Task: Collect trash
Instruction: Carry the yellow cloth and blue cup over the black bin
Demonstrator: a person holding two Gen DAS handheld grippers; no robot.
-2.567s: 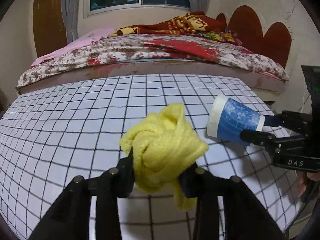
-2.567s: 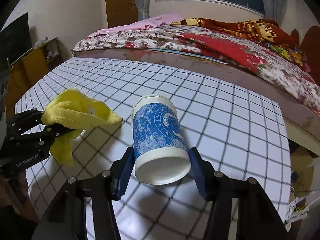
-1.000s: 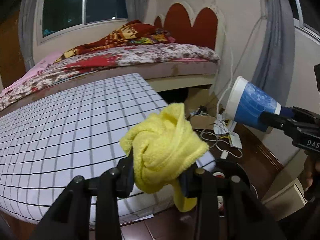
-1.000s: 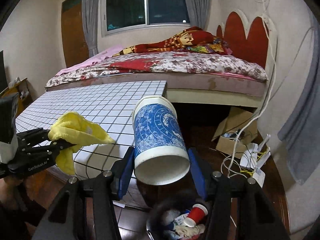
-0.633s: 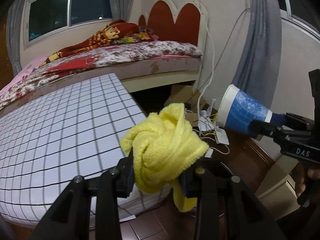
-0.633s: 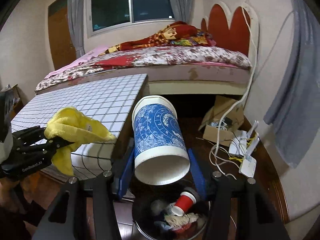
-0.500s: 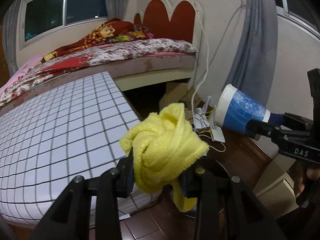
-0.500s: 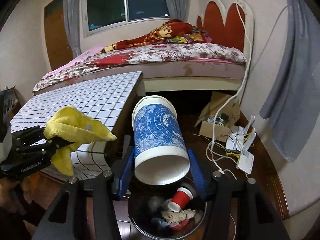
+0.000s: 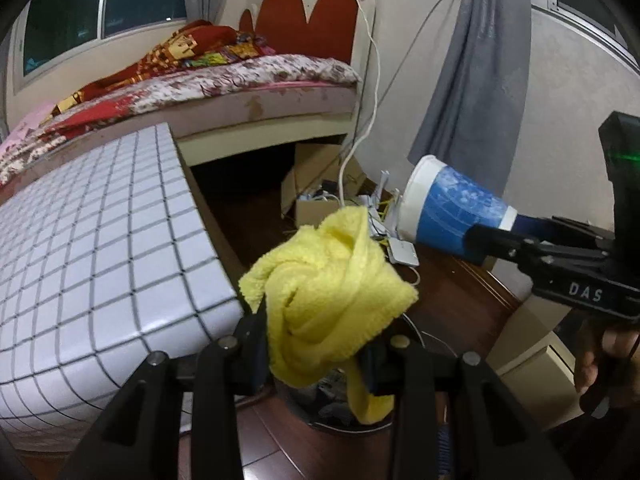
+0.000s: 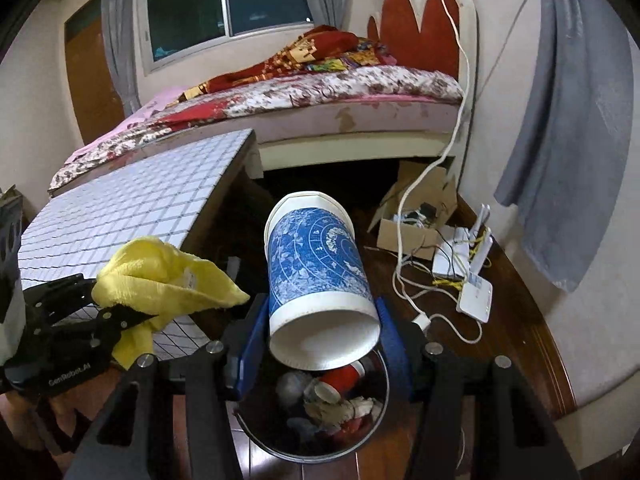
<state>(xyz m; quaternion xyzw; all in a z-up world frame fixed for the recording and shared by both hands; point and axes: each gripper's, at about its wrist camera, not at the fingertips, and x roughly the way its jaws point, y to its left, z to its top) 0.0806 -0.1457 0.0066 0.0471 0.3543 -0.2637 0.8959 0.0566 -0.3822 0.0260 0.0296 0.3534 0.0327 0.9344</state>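
Gripping a crumpled yellow cloth (image 9: 324, 292), the left tongs (image 9: 316, 344) are closed narrowly on its bunched middle, a tail of fabric hanging below. The right tongs (image 10: 320, 324) are clamped on the base end of a blue-and-white paper cup (image 10: 316, 272), held on its side with its mouth pointing away. Both items hang off the corner of the grid-patterned table (image 10: 136, 208), above a dark round trash bin (image 10: 376, 436) on the wooden floor (image 10: 512, 316). The bin holds a red cup (image 10: 344, 378) and crumpled scraps. A cardboard box (image 10: 408, 232), white cables and a router (image 10: 476, 296) lie beyond, near the bed (image 10: 320, 92).
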